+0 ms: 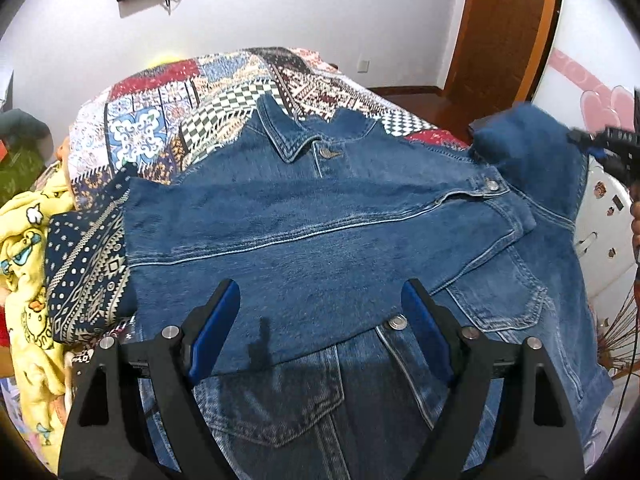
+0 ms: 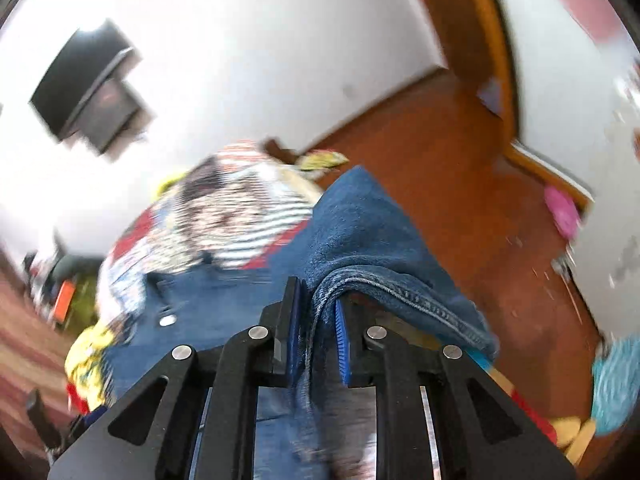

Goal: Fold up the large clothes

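Denim jacket (image 1: pixel 320 216) lay front-up across the patchwork bedspread (image 1: pixel 160 120), one sleeve folded over its chest; left gripper (image 1: pixel 320 300) hung wide open above it, right gripper (image 2: pixel 318 312) clamped on the raised other sleeve (image 2: pixel 360 224).

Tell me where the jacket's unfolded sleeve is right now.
In the left wrist view the sleeve is raised at the right edge, beside the denim jacket on the patterned bedspread. The right tongs are clamped on its cuff.
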The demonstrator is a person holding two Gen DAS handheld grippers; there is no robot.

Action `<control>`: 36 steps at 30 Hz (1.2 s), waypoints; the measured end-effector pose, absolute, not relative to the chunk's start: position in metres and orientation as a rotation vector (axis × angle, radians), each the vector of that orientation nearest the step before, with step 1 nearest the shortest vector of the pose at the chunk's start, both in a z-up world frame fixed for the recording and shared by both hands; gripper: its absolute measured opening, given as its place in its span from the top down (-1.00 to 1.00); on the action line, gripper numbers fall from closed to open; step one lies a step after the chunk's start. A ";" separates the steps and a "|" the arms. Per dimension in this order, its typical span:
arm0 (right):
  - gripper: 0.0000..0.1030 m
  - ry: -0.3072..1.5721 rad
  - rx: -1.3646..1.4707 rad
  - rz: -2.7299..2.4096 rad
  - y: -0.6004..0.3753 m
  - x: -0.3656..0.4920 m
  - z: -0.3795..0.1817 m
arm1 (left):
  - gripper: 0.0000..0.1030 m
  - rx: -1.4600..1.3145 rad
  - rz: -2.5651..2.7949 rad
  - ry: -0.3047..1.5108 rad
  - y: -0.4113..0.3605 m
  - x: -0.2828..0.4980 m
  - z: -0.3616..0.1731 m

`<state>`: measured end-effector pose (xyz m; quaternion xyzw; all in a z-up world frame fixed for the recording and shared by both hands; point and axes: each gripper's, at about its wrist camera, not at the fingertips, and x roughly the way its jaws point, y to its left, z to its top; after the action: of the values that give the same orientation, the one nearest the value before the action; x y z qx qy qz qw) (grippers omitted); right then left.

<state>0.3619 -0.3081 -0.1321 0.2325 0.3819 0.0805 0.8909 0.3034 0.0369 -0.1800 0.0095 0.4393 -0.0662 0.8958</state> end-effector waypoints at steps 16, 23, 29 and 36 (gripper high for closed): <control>0.73 1.122 0.258 0.429 -0.160 0.347 -0.221 | -0.60 0.014 -0.161 0.903 0.045 0.271 -0.170; 0.65 1.110 0.197 0.469 -0.184 0.321 -0.193 | -0.60 0.072 -0.232 0.862 0.001 0.287 -0.148; 0.28 1.000 0.154 0.377 -0.226 0.310 -0.171 | -0.60 0.155 -0.355 0.824 -0.064 0.315 -0.127; -0.27 0.947 0.193 0.168 -0.288 0.305 -0.161 | -0.60 0.300 -0.513 0.850 -0.146 0.341 -0.139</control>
<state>0.3048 -0.2884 -0.1612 0.0929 0.4548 0.0808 0.8820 0.3413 -0.1464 -0.1387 0.1435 0.4063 -0.2453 0.8684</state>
